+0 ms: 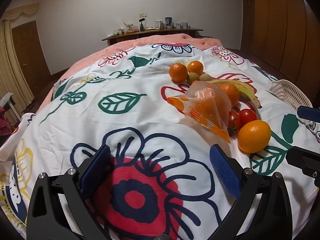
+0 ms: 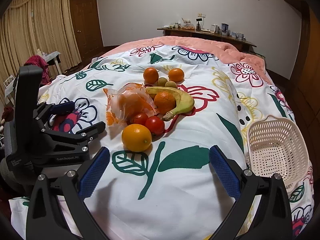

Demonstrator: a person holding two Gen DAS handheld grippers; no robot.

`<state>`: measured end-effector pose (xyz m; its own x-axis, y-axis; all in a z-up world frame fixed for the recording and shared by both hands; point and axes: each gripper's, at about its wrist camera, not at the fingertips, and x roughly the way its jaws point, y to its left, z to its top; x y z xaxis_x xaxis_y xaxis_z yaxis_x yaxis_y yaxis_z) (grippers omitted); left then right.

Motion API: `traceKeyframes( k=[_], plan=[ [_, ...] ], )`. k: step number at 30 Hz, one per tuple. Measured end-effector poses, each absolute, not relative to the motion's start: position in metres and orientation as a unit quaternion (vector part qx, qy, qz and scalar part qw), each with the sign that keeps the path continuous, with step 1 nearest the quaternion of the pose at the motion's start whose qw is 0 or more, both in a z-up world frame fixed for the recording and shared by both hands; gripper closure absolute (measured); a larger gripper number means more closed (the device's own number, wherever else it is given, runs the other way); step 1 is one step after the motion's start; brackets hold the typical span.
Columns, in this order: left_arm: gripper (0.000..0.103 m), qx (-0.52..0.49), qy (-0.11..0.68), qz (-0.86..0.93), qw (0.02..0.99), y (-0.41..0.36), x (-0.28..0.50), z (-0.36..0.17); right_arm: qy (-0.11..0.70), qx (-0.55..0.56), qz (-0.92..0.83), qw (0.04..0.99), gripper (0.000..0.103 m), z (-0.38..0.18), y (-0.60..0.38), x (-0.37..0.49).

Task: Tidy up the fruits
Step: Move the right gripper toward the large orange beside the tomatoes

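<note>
Fruit lies in a loose pile on a flowered cloth (image 2: 180,190). Nearest in the right wrist view is an orange (image 2: 136,137), then two tomatoes (image 2: 155,125), a plastic bag of oranges (image 2: 129,104), a banana (image 2: 178,100) curled around another orange (image 2: 165,102), two small green fruits (image 2: 167,83) and two more oranges (image 2: 151,75) at the back. A cream perforated basket (image 2: 277,150) stands empty at the right. My right gripper (image 2: 160,166) is open, just short of the near orange. My left gripper (image 1: 160,166) is open over the cloth, left of the orange (image 1: 254,136) and bag (image 1: 202,108).
The cloth covers a bed with a pink blanket (image 2: 210,42) behind it. A cluttered wooden shelf (image 2: 206,32) runs along the far wall. Curtains (image 2: 36,30) and a door (image 2: 86,24) stand at the left, a wardrobe (image 1: 280,20) at the right.
</note>
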<state>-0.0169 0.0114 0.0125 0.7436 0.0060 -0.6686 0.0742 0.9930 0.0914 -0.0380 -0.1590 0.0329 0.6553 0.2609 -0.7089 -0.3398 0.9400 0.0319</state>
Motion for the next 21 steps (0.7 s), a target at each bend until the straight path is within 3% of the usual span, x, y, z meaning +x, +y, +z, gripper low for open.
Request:
traceKeyframes(
  k=[21],
  plan=[
    [0.002, 0.053, 0.313, 0.025, 0.948, 0.029, -0.030, 0.037, 0.392, -0.056, 0.187, 0.899, 0.012, 0.036, -0.146, -0.036]
  ],
)
